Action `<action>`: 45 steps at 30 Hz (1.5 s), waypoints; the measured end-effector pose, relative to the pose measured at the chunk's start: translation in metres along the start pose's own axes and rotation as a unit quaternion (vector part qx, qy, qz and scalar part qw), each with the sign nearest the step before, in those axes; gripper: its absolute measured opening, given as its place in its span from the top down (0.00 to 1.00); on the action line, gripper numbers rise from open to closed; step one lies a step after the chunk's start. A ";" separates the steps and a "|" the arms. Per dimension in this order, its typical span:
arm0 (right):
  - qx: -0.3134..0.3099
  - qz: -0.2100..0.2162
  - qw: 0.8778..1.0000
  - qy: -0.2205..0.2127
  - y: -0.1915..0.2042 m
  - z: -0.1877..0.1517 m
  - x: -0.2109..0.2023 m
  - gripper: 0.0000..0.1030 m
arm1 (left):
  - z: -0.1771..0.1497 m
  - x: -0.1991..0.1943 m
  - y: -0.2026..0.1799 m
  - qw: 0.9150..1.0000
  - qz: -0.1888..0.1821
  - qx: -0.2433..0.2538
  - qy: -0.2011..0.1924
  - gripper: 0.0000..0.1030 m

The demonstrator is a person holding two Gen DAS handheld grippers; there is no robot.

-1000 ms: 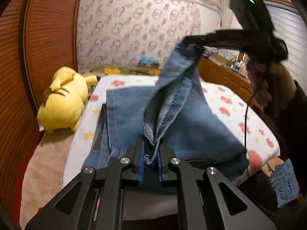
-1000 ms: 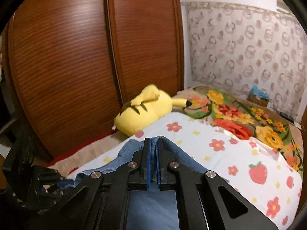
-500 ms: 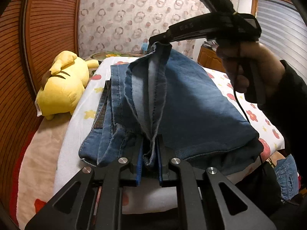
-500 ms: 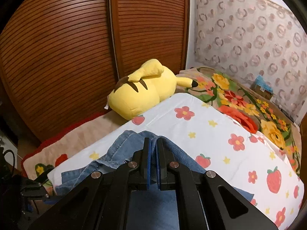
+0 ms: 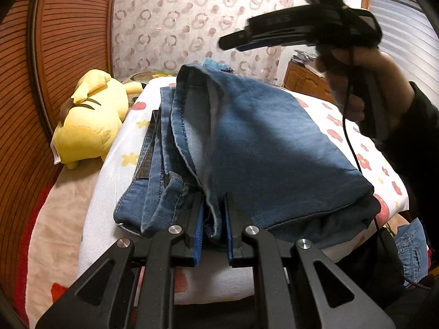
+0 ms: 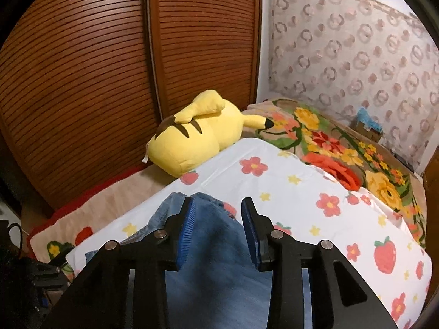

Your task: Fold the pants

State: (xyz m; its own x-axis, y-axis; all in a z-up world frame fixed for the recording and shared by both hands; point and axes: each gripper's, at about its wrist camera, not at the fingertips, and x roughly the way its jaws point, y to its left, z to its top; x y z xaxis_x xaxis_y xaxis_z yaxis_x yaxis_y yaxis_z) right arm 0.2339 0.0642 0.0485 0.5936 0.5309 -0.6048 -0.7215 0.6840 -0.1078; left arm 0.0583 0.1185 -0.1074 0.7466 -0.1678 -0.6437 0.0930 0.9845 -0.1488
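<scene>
Blue jeans (image 5: 260, 142) lie folded in layers on a white flower-print cloth (image 5: 115, 170). My left gripper (image 5: 214, 219) is shut on the near edge of the top denim layer, low over the cloth. A hand holds my right gripper (image 5: 233, 42) in the air above the far end of the jeans, free of the fabric. In the right wrist view my right gripper (image 6: 218, 219) has its jaws opening. The jeans (image 6: 214, 263) lie loose under them, and the blue pads (image 6: 186, 230) do not press on the denim.
A yellow plush toy (image 5: 87, 120) lies left of the jeans, by the slatted wooden doors (image 6: 109, 68). A bright flowered blanket (image 6: 343, 148) covers the bed beyond the cloth. Another denim piece (image 5: 411, 246) hangs at the lower right; a wooden dresser (image 5: 307, 82) stands behind.
My right gripper brought the far edge of the jeans down onto the pile, then opened and let it go. My left gripper has stayed shut on the near edge.
</scene>
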 end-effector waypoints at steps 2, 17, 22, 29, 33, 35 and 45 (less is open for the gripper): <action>0.003 -0.003 1.000 0.000 -0.005 -0.006 -0.007 0.65 | 0.001 -0.001 0.000 1.000 0.003 0.000 0.000 0.87; 0.019 -0.071 0.997 -0.012 -0.042 -0.065 -0.116 0.65 | 0.013 -0.014 0.002 0.999 0.032 -0.007 -0.020 0.86; 0.032 -0.075 0.996 -0.016 -0.035 -0.088 -0.143 0.63 | 0.021 -0.021 -0.005 0.999 0.035 0.000 -0.028 0.86; 0.060 -0.060 0.996 0.005 -0.024 -0.124 -0.136 0.63 | 0.028 -0.008 -0.024 0.999 0.026 0.018 -0.017 0.72; 0.080 -0.042 0.996 0.016 -0.023 -0.139 -0.128 0.63 | 0.029 0.000 -0.036 0.999 0.014 0.028 -0.009 0.52; 0.085 -0.037 0.995 0.021 -0.024 -0.146 -0.127 0.63 | 0.028 0.003 -0.042 0.999 0.005 0.032 -0.007 0.38; 0.111 -0.033 0.993 0.032 -0.017 -0.165 -0.115 0.52 | 0.015 0.022 -0.058 0.999 -0.006 0.039 0.025 0.24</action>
State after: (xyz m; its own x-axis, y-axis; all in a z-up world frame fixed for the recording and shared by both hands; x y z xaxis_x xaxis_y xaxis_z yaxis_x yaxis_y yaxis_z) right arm 0.1191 -0.0913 -0.0100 0.6086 0.4525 -0.6517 -0.5802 0.8142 0.0235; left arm 0.0794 0.0586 -0.1020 0.7121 -0.1800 -0.6787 0.1545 0.9831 -0.0986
